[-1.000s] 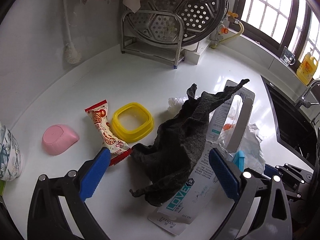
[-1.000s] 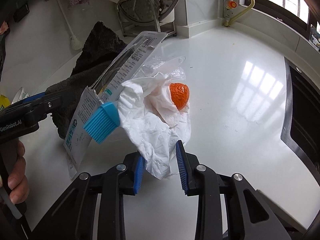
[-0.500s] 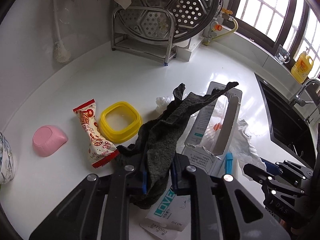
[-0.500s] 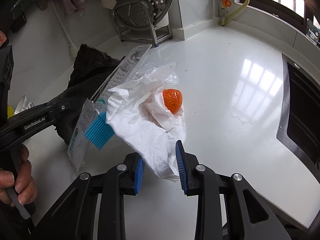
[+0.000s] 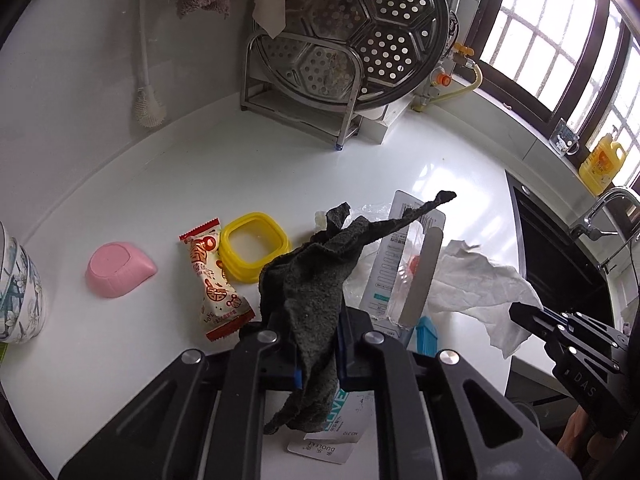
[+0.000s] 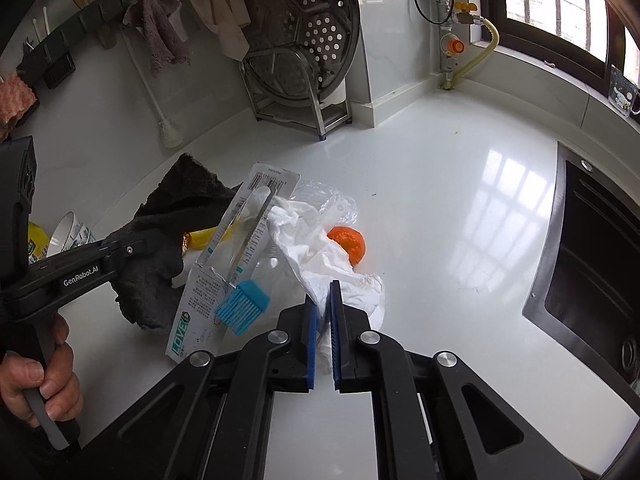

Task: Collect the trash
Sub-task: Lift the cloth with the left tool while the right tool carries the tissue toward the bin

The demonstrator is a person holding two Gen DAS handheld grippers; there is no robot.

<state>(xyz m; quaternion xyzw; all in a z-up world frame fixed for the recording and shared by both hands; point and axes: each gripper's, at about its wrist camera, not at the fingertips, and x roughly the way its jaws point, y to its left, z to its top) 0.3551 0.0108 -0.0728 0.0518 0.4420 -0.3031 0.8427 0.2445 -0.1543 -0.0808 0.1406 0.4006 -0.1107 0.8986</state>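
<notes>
My left gripper (image 5: 318,344) is shut on a dark grey rag (image 5: 320,268) and holds it above the white counter (image 5: 168,184); the rag also shows in the right wrist view (image 6: 160,240). My right gripper (image 6: 325,308) is shut on a crumpled white paper towel (image 6: 308,236), which also shows in the left wrist view (image 5: 476,284). An orange peel (image 6: 348,242) lies against the towel. A torn brush package (image 6: 224,264) with a blue silicone brush (image 6: 242,304) lies between the grippers. A snack wrapper (image 5: 212,280) lies left of the rag.
A yellow square lid (image 5: 254,244) and a pink dish (image 5: 118,274) sit on the counter at the left. A patterned bowl (image 5: 16,280) stands at the far left. A steel rack with a steamer plate (image 5: 344,40) stands at the back. A black sink (image 6: 592,280) is at the right.
My left gripper closed on the grey rag and lifted it. My right gripper closed tighter on the paper towel and pulled it up and back off the orange peel.
</notes>
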